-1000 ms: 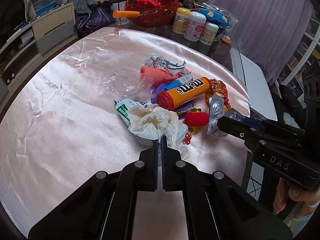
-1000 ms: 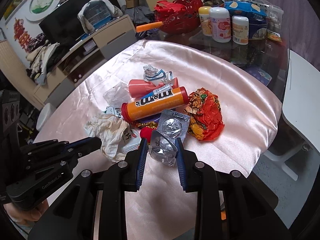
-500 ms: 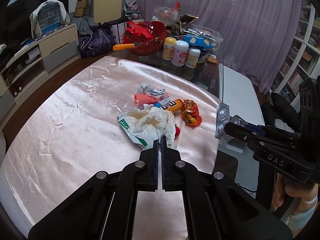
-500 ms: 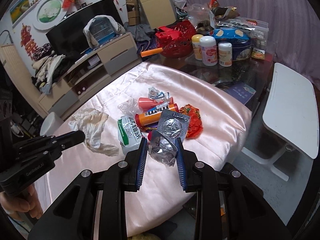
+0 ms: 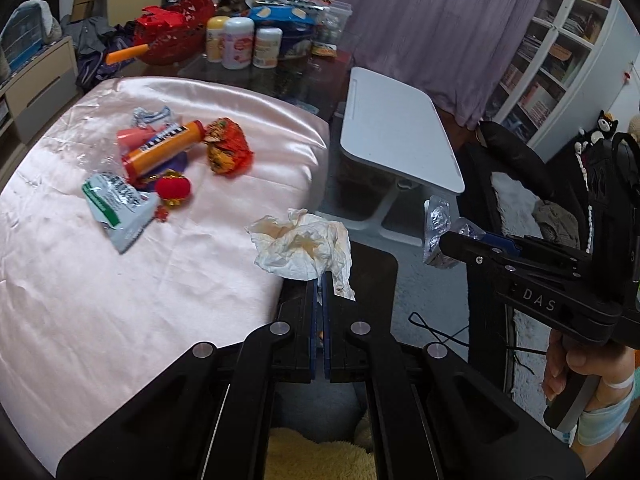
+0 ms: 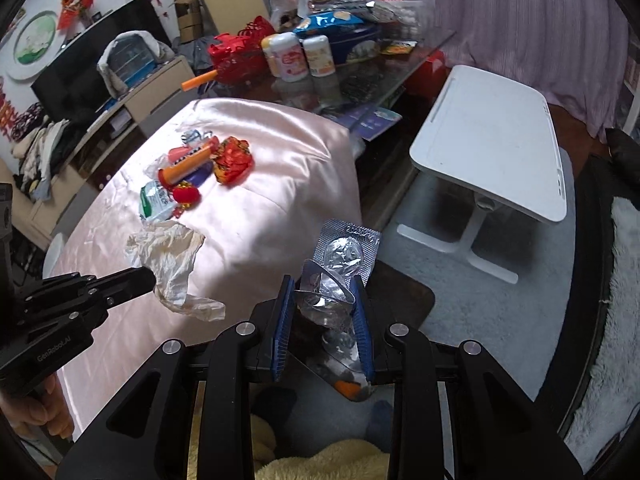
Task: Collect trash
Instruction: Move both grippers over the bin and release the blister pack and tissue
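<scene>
My left gripper [image 5: 320, 280] is shut on a stained white tissue [image 5: 304, 246] and holds it in the air past the right edge of the pink table [image 5: 120, 280]. The tissue also shows in the right wrist view [image 6: 168, 256]. My right gripper [image 6: 324, 292] is shut on a crumpled silver blister pack [image 6: 340, 264], held above the floor; it also shows in the left wrist view [image 5: 438, 232]. On the table lie an orange tube [image 5: 164, 152], a red-orange wrapper [image 5: 228, 152], a green-white packet [image 5: 116, 204] and a red ornament [image 5: 172, 188].
A white folding desk [image 5: 396, 128] stands on the floor right of the table. Bottles [image 5: 240, 42] and a red basket [image 5: 176, 28] crowd the far glass table. A dark chair [image 5: 520, 168] and bookshelves [image 5: 560, 48] are at the right. Yellow fluff [image 6: 320, 464] lies below the grippers.
Both grippers have swung right and back off the table with their loads. The tissue now hangs beyond the table edge and the blister pack is over the floor.
</scene>
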{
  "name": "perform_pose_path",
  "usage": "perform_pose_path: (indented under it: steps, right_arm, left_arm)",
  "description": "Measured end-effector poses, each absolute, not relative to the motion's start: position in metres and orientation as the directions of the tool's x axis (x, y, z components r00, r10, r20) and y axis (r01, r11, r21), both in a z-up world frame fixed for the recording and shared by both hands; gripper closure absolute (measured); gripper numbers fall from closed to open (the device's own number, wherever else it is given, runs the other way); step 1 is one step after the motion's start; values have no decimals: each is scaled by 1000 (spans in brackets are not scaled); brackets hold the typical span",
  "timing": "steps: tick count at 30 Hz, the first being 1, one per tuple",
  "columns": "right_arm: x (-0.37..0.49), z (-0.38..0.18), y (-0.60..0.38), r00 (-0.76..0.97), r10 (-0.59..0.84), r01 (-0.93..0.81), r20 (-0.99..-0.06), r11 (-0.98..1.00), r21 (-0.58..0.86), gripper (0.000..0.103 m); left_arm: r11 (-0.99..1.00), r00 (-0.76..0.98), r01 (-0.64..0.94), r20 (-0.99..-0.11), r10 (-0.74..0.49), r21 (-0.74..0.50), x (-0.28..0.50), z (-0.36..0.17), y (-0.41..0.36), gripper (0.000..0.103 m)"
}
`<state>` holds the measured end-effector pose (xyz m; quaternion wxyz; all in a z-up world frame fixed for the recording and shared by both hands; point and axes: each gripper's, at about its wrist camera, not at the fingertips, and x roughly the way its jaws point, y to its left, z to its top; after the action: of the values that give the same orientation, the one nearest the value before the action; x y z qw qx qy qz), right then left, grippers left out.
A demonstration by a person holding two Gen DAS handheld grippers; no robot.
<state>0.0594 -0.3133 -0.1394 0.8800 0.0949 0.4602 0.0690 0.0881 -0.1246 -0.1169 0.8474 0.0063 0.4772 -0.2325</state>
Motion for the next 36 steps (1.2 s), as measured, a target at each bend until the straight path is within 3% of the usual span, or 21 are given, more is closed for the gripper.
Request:
perform_pose_path:
  steps: [17, 28, 36]
  right_arm:
    - [91, -218, -352, 426, 226, 62, -876, 959, 277, 72]
    - [101, -211, -354, 445, 234, 77, -865, 952, 297, 65]
    - [96, -162, -336, 549, 202, 35, -811, 964, 263, 52]
  left_arm:
    - [869, 226, 451, -916, -332, -203, 126, -210, -198, 100]
    - [884, 260, 425, -910, -324, -194, 128, -194, -189, 80]
    - [926, 397, 342, -868, -299, -162, 114, -144, -136, 47]
